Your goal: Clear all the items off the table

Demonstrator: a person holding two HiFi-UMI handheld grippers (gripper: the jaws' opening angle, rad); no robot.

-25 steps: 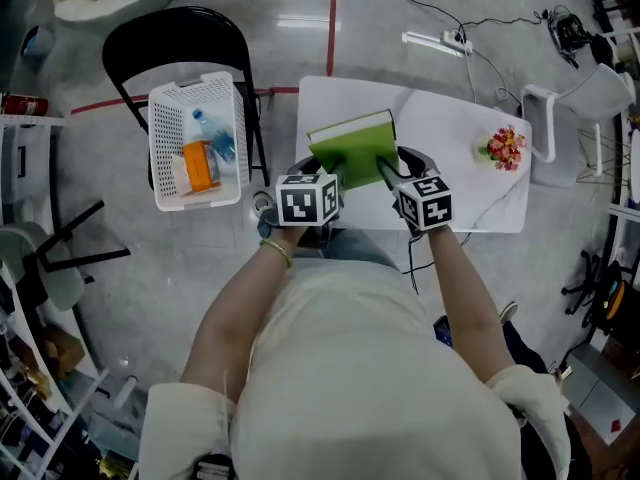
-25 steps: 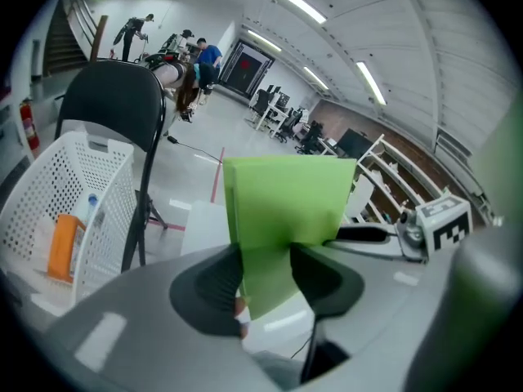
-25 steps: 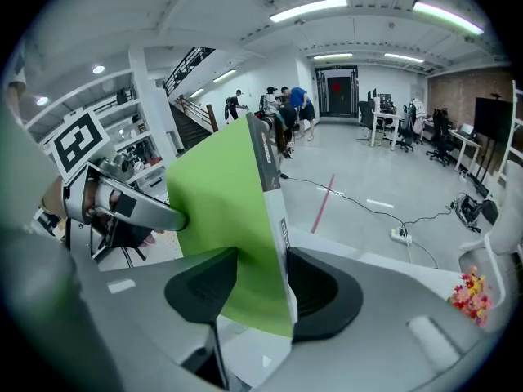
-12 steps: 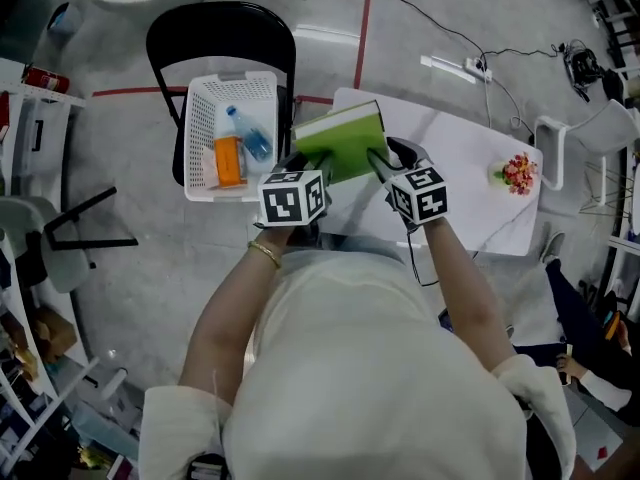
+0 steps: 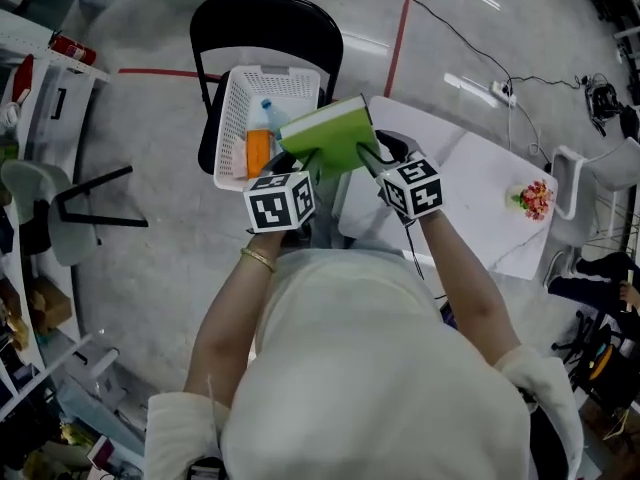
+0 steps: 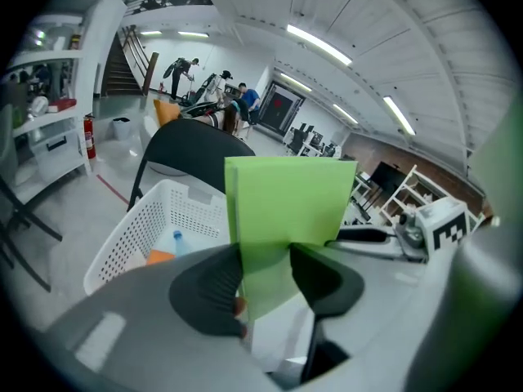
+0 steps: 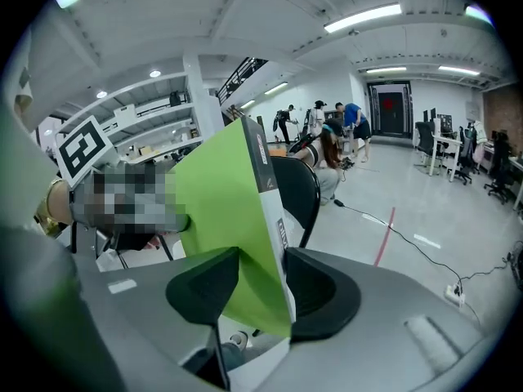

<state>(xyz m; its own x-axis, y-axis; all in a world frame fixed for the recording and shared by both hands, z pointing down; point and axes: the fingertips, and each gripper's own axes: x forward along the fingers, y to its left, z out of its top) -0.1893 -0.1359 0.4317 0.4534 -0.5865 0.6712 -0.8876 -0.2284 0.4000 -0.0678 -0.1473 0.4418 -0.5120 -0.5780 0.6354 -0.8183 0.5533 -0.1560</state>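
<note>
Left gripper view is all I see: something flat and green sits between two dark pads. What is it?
Observer: A green book; the right gripper view shows its pale printed spine.
Visitor: Does just this one claw hold it?
Observer: No; the head view shows the right claw clamped on it too, beside the left claw.
Visitor: Anything left on the table?
Observer: A small bunch of flowers, at the white table's right end in the head view.

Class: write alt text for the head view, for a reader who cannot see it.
From above: a person grips a green book with the left tongs and right tongs beside a white basket on a black chair.
</note>
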